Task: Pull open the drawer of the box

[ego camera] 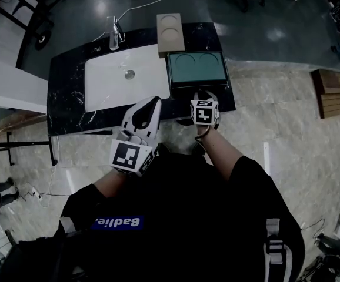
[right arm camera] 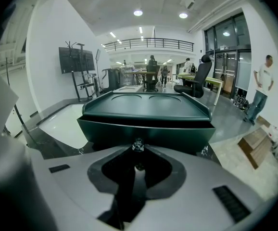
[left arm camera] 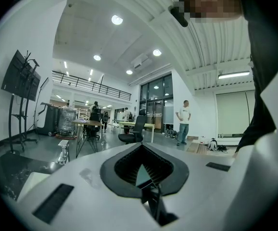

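A dark green box (ego camera: 196,68) with two round hollows in its lid stands on the black marble counter (ego camera: 70,81). In the right gripper view its drawer front (right arm camera: 177,134) fills the middle, with a dark gap under the lid. A small clear knob (right arm camera: 138,145) sits at the centre of that front. My right gripper (right arm camera: 138,150) is shut on the knob, and in the head view the right gripper (ego camera: 202,94) touches the box's near side. My left gripper (ego camera: 152,103) is shut on nothing and hovers at the counter's front edge; the left gripper (left arm camera: 141,148) points out into the room.
A white sink (ego camera: 126,81) lies left of the box, with a tap (ego camera: 115,35) behind it. A beige box (ego camera: 170,33) stands behind the green one. People (left arm camera: 183,121), desks and office chairs (right arm camera: 196,81) fill the hall beyond.
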Demonstrator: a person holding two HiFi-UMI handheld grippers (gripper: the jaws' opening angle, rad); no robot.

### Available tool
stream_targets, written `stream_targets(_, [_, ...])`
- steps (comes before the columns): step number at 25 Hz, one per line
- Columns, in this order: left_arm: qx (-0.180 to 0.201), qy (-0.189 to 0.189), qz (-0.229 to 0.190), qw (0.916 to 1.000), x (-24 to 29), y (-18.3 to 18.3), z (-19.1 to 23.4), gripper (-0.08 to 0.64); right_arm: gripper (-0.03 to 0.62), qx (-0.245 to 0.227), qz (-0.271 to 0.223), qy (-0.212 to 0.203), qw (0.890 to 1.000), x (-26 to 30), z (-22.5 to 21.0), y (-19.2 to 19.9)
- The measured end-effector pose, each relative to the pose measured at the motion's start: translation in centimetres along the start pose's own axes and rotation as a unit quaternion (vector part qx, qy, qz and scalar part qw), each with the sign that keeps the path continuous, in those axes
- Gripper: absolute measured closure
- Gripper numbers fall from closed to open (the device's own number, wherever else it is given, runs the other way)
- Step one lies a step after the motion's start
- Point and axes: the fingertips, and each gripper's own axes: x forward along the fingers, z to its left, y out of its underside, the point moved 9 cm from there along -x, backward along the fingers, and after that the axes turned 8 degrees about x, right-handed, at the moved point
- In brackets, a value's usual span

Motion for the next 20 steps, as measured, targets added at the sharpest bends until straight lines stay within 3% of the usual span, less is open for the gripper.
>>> stream_targets(20, [-0.004, 0.019, -0.011, 0.9998, 0.7, -0.2, -0.5, 0.568, 0.518, -0.005, 0.01, -0.005, 1.0, -1.1, -0.2, 1.6])
